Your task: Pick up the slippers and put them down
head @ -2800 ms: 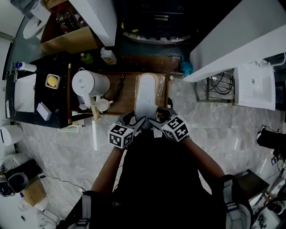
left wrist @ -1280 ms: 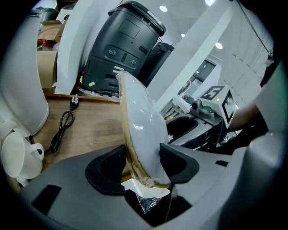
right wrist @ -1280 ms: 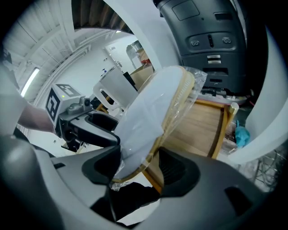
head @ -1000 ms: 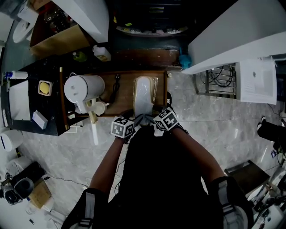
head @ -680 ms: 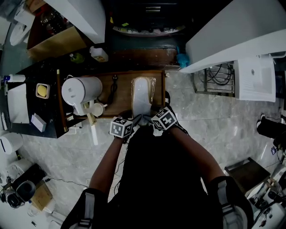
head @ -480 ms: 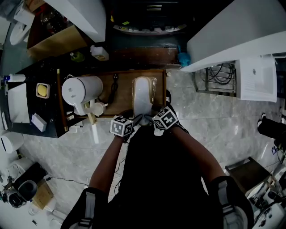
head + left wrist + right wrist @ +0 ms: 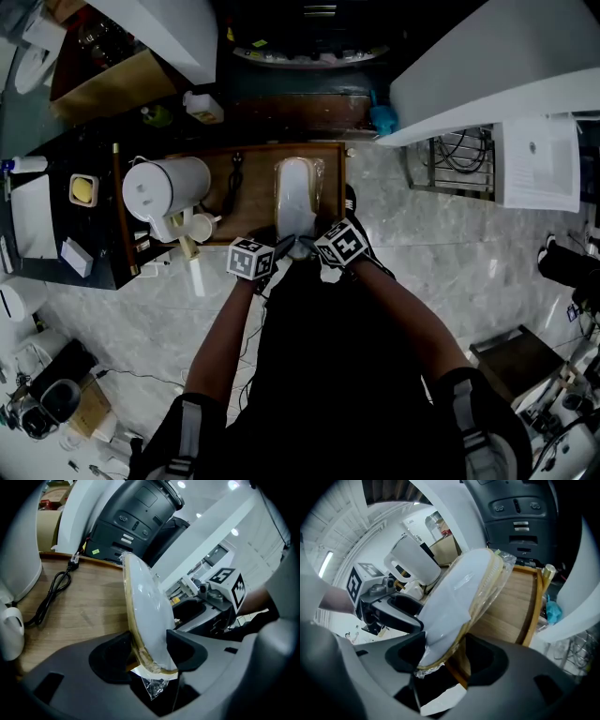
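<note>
A pair of white slippers [image 7: 295, 190] wrapped in clear plastic lies lengthwise over the wooden tray [image 7: 258, 173], pointing away from me. Its near end is held from both sides. My left gripper [image 7: 281, 247] is shut on the heel's left edge, and my right gripper [image 7: 310, 246] on its right edge. In the left gripper view the slippers [image 7: 143, 604] stand on edge between the jaws of the left gripper [image 7: 149, 644], a tail of plastic hanging below. In the right gripper view the slippers [image 7: 454, 597] slant up from the right gripper [image 7: 445, 651]. Whether the far end rests on the wood I cannot tell.
A white kettle [image 7: 164, 187] and a small mug [image 7: 199, 226] stand on the tray's left part, with a black cable [image 7: 234, 176] beside the slippers. A black machine [image 7: 136, 513] stands behind the tray. White counters [image 7: 487, 66] flank it above a marble floor [image 7: 441, 253].
Both grippers and the slippers have sunk a little toward the wooden tray. Both grips on the heel end look the same as before.
</note>
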Demonstrator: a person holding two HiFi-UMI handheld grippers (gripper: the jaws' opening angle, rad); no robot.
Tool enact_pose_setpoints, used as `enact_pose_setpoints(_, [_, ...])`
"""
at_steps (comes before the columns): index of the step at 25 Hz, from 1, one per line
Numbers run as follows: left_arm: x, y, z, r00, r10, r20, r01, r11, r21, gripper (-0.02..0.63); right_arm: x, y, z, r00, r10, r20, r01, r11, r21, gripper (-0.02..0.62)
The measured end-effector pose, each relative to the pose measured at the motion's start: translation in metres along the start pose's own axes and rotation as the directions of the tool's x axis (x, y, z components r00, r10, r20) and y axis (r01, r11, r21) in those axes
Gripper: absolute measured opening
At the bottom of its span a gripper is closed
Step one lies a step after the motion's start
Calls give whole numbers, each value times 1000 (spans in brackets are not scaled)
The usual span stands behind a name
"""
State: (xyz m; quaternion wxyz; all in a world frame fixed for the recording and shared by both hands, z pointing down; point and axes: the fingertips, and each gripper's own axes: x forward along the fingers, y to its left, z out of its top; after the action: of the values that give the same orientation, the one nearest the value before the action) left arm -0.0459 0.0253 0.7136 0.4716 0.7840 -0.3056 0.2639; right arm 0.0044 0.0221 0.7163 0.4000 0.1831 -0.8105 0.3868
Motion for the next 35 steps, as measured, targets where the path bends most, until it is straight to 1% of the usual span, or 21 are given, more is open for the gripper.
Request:
enact_pose_setpoints(4, [8,5,-1,1000,16,-15,-16,1000,-1,241,3,-6,-2,1000,-19,1,19,1000,14,273])
enact_pose_setpoints(7, [13,10,-1,999,38,-24,-38,999,8,241,6,-11,-2,999,-50,6,50,998,24,273])
enact_pose_setpoints(10, [18,15,-2,997,66,-41,-65,997,36,241,10,-13,-3,996,-92,2,92,996,5,263])
enact_pose_setpoints(13, [22,20,-3,994,88,-58,-86,996,36,241,9,-17,-4,994,-113,-6,113,994,-7,259])
enact_pose_setpoints(18, [21,31,-6,990,123,-73,-120,992,35,246,4,-18,-2,995,-103,3,103,995,2,259])
enact_pose_setpoints(21, [19,35,-5,985,155,-76,-150,987,65,273,2,-18,-2,995,-99,4,99,995,-3,259])
enact_pose_setpoints(23, [19,35,-3,982,172,-74,-165,982,91,278,0,-18,-2,995,-95,9,95,995,-4,259])
enact_pose_setpoints(28, [15,34,5,981,189,-34,-184,977,108,278,-6,-15,0,996,-82,24,83,996,-31,255])
enact_pose_setpoints(30, [11,33,9,981,194,-9,-192,976,101,278,-9,-14,0,996,-80,29,81,996,-40,240])
enact_pose_setpoints(32, [6,31,15,981,192,15,-193,977,89,278,-12,-14,-1,996,-80,37,81,996,-40,210])
enact_pose_setpoints(35, [-1,25,21,982,182,43,-185,979,80,278,-17,-15,-1,994,-93,64,96,994,-49,139])
